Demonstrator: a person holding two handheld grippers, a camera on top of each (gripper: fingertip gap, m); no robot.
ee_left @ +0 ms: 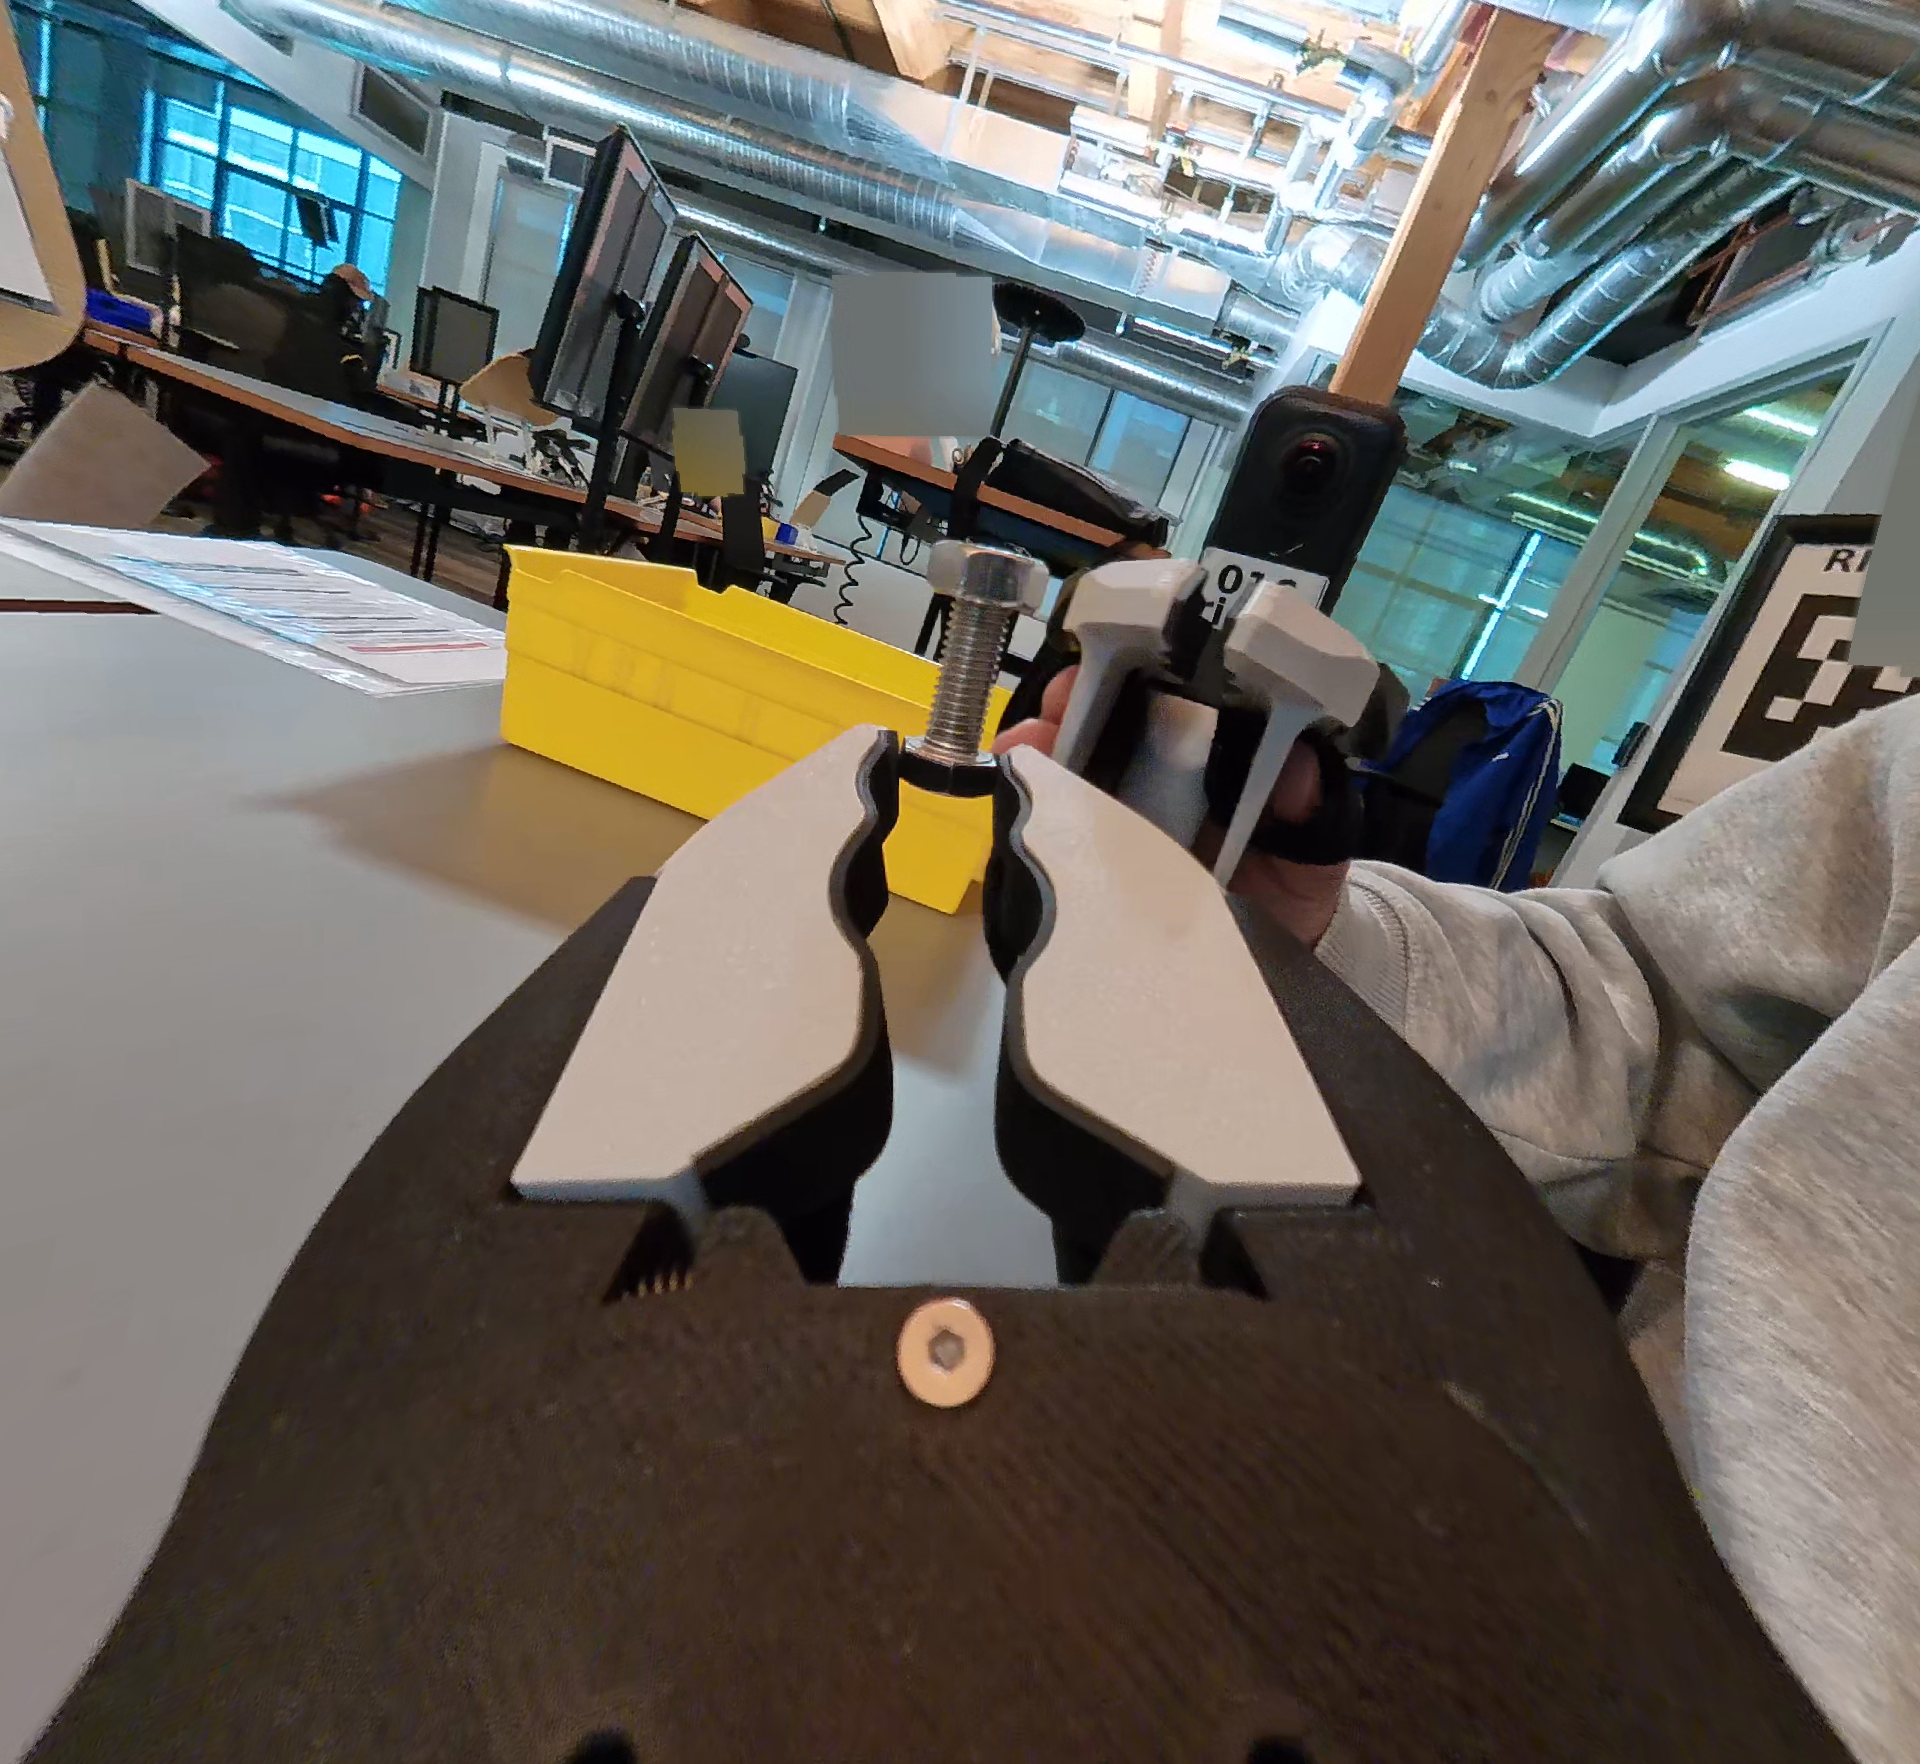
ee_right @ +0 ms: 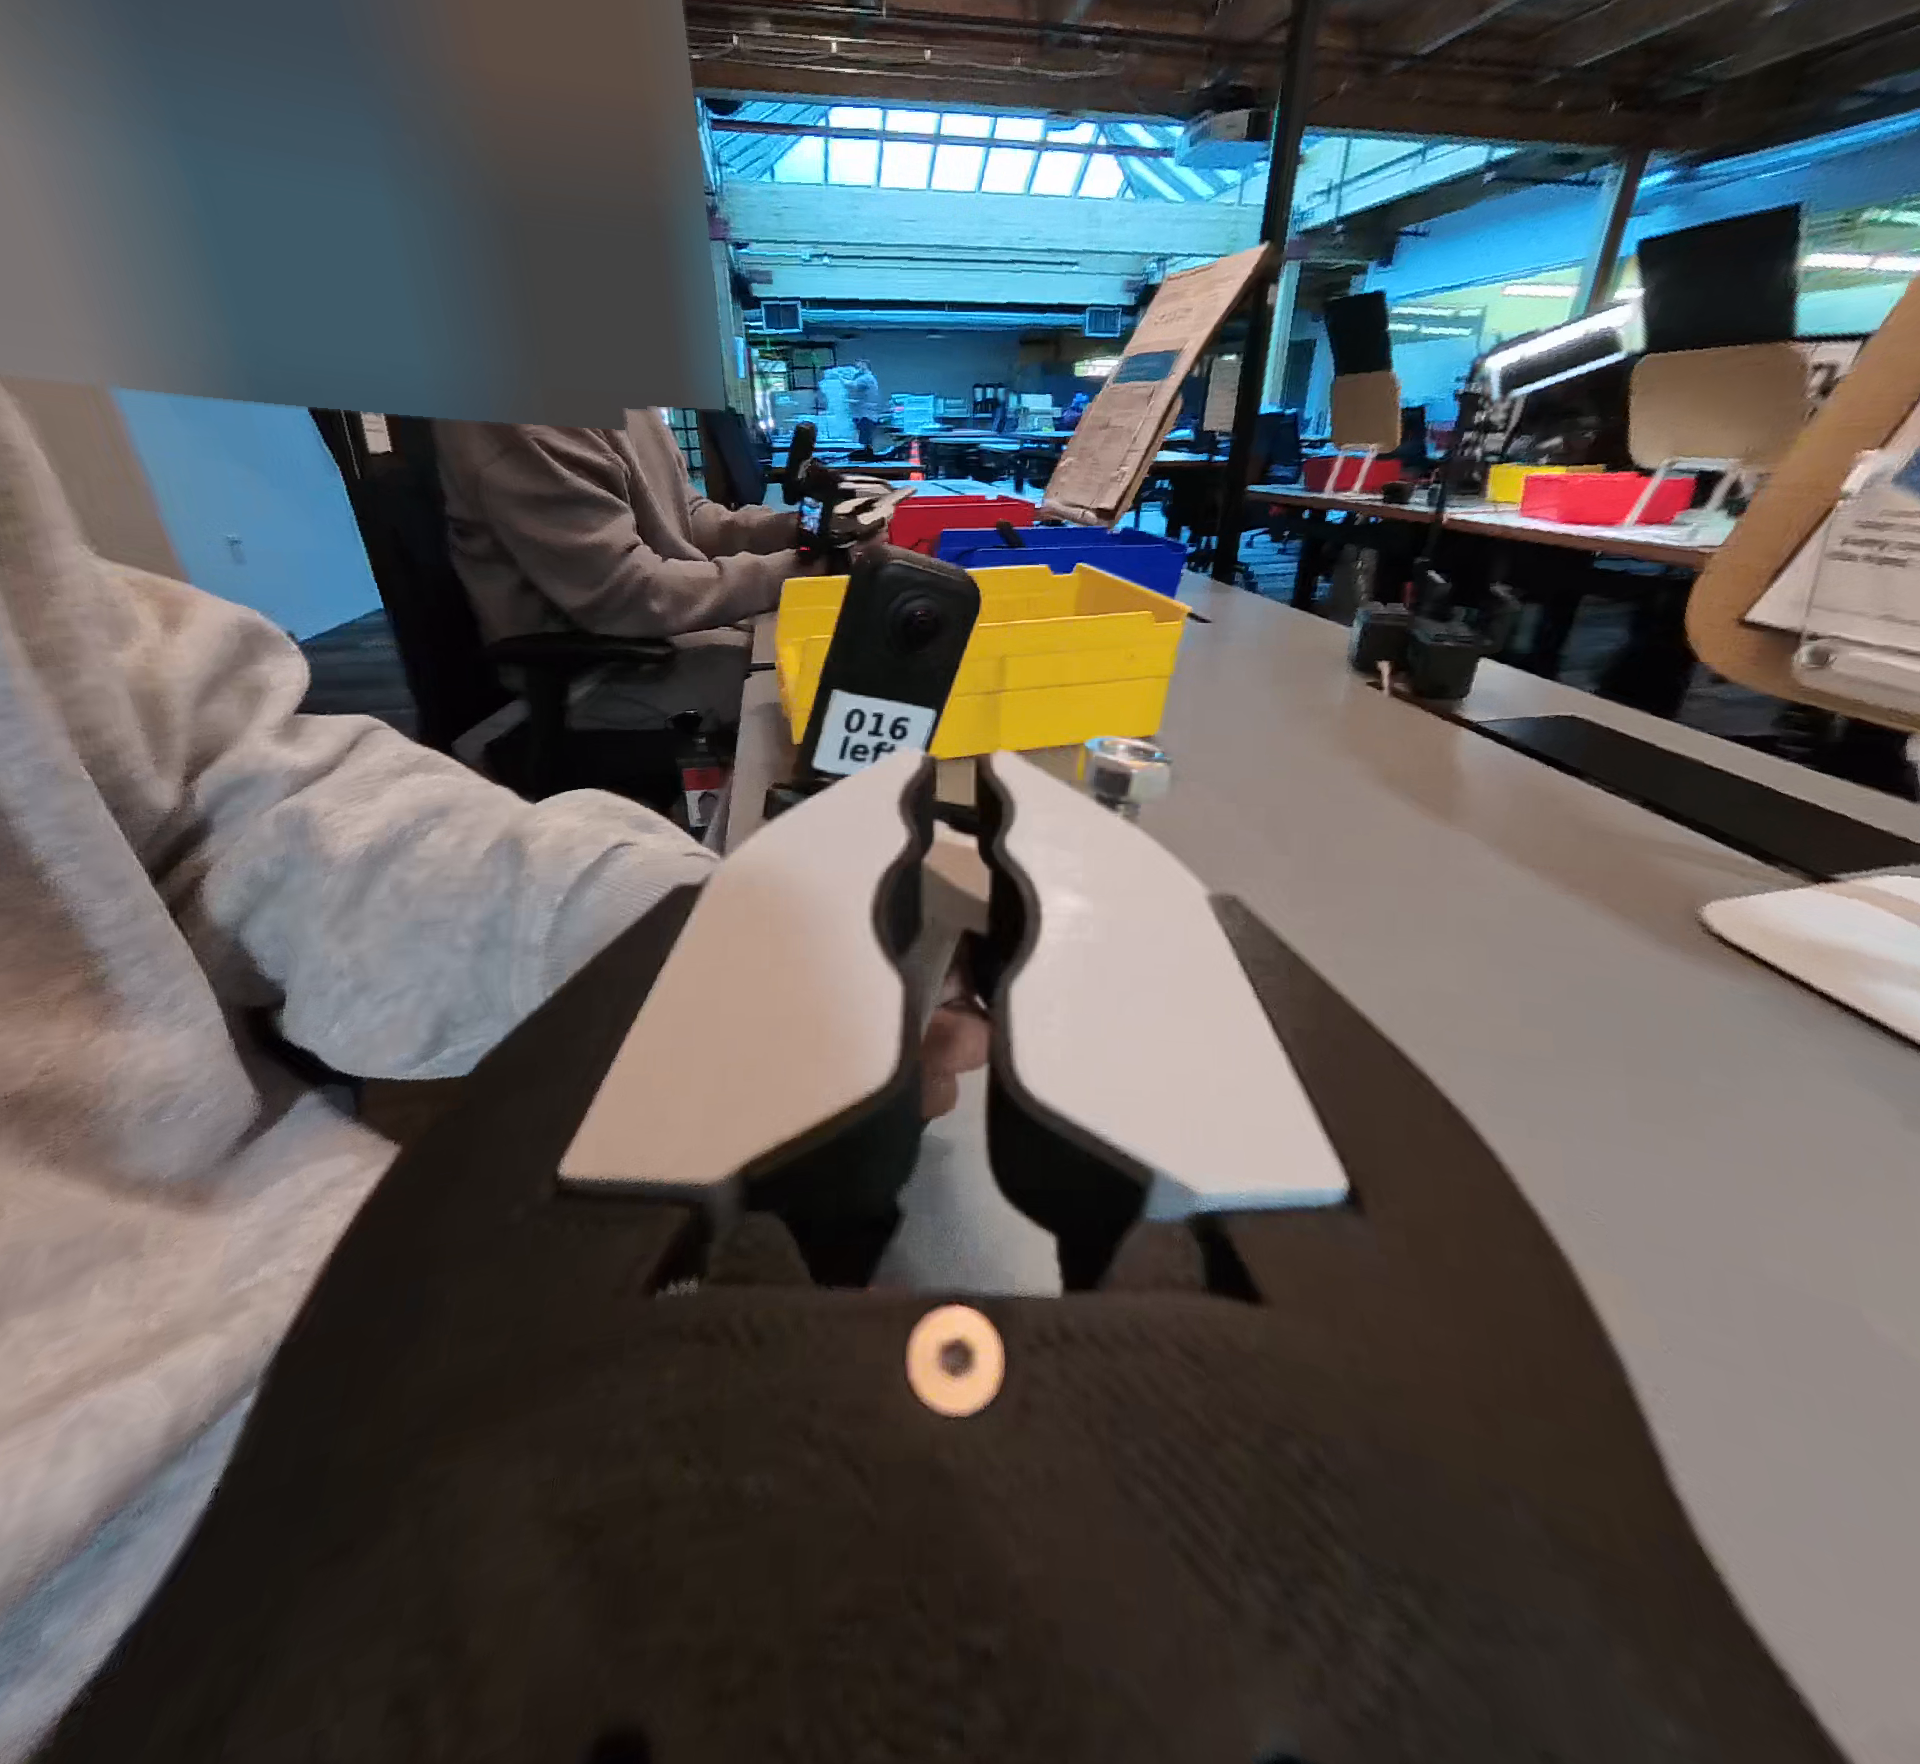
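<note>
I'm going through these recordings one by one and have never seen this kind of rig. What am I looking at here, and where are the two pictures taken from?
There is no robot here: a person in a grey sweatshirt holds a hand-held tool in each hand. Each tool ends in two grey fingers and carries a camera looking forward along them, so each picture is one tool's own view.

In the left wrist view, the left tongs are shut on a silver bolt, gripping its lower end so that it stands upright, head on top. Beyond it the other tool faces back.

In the right wrist view, the right tongs stand slightly apart with nothing visibly between them. The bolt head shows just past them.

On the grey table behind sits a yellow bin; its contents are hidden.
</note>
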